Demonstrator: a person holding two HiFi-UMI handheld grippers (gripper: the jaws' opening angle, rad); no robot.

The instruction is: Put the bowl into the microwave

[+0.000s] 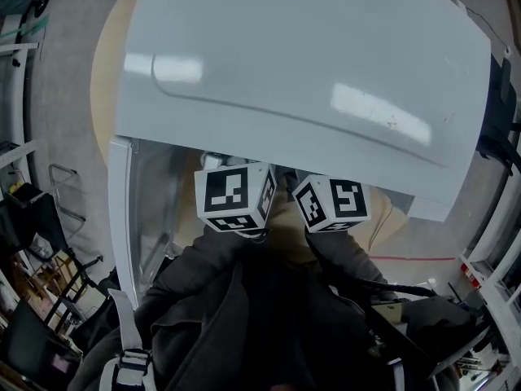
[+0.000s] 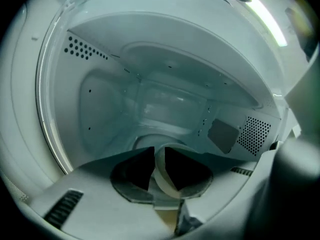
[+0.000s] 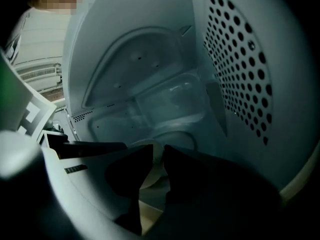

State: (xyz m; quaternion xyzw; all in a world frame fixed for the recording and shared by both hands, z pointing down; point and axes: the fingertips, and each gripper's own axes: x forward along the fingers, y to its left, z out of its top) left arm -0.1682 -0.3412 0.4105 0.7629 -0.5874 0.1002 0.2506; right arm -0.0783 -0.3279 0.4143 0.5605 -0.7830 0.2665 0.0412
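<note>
The white microwave fills the head view from above, with its door swung open at the left. The marker cubes of the left gripper and right gripper show at the oven's front edge; their jaws are hidden inside. In the left gripper view the left gripper is inside the cavity, with the cream bowl rim standing loosely between its dark pads. The right gripper is shut on the bowl rim. The round turntable lies just beyond the bowl.
Perforated vents line the cavity's right wall, close to the right gripper. The oven stands on a round wooden table. A person's dark sleeves fill the foreground. Racks and gear crowd the floor at the left.
</note>
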